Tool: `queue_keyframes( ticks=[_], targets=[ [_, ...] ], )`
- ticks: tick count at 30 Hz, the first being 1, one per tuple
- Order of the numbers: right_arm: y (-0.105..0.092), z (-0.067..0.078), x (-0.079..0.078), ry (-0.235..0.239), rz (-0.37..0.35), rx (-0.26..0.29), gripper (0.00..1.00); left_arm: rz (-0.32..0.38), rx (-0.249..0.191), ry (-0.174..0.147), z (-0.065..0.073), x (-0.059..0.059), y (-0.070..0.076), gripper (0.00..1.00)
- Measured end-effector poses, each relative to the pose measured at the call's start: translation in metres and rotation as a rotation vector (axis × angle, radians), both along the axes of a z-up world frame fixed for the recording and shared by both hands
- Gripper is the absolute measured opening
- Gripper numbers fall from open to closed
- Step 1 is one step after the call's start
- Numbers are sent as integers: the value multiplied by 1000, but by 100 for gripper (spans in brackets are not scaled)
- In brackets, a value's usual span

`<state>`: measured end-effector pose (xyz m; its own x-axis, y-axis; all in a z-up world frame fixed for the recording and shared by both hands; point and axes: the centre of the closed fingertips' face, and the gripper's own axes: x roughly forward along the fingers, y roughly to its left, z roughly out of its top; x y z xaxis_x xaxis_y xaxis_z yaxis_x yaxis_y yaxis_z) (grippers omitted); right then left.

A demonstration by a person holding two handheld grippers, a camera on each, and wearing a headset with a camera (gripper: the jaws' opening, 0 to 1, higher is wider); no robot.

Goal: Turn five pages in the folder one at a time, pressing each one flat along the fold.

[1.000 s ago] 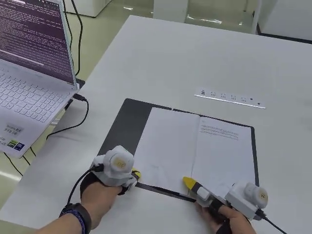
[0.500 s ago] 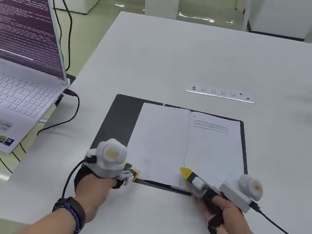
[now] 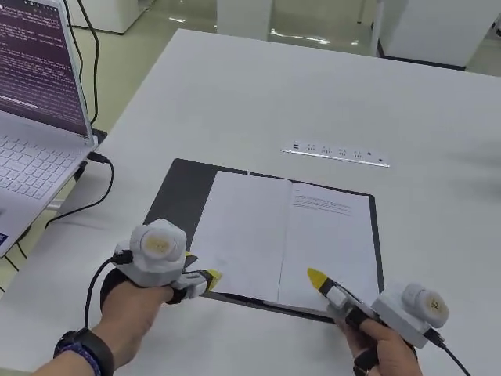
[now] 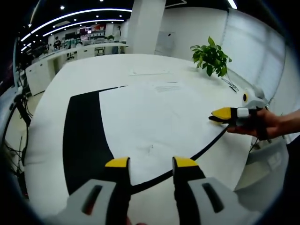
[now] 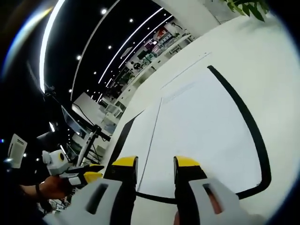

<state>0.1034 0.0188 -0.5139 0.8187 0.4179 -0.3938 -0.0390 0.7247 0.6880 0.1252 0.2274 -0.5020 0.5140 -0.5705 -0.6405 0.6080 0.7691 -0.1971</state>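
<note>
The folder [image 3: 182, 196] lies open on the white table, black cover under two white pages that meet at the fold [image 3: 286, 235]. The right page [image 3: 333, 235] has a few printed lines at its top. My left gripper [image 3: 210, 276] sits at the near edge of the left page [image 3: 239, 227]; its own view shows the left gripper [image 4: 151, 164] open with nothing between the jaws. My right gripper [image 3: 317, 277] hovers over the near edge of the right page, just right of the fold. In its own view the right gripper [image 5: 156, 163] is open and empty above the page [image 5: 201, 126].
A laptop [image 3: 31, 117] stands open at the far left, its cable [image 3: 86, 200] running over the table toward the folder. A white power strip [image 3: 337, 153] lies behind the folder. A potted plant [image 4: 212, 56] stands beyond the table. The table's near edge is close to both hands.
My right gripper has moved from the fold's near end a little rightward onto the right page's near edge. The left gripper stays at the left page's near edge. The head camera has shifted.
</note>
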Motion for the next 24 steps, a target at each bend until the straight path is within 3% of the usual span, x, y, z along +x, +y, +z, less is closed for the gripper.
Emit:
queue_keyframes(
  ticks=[7,11,18,22,24],
  targets=[
    [-19,7,-12,-18,0,-56,35,15,3,-38,17,0,12,39],
    [-29,18,-18,-45,20,-108,39,6,4,-58,27,-2,17,42],
    [-43,37,-28,-98,73,-204,48,-28,38,-111,46,-10,26,46],
    [-47,43,-37,-116,101,-245,52,-38,48,-122,52,-15,32,51],
    [-49,41,-41,-114,115,-273,55,-52,73,-126,51,-20,37,53]
  ],
)
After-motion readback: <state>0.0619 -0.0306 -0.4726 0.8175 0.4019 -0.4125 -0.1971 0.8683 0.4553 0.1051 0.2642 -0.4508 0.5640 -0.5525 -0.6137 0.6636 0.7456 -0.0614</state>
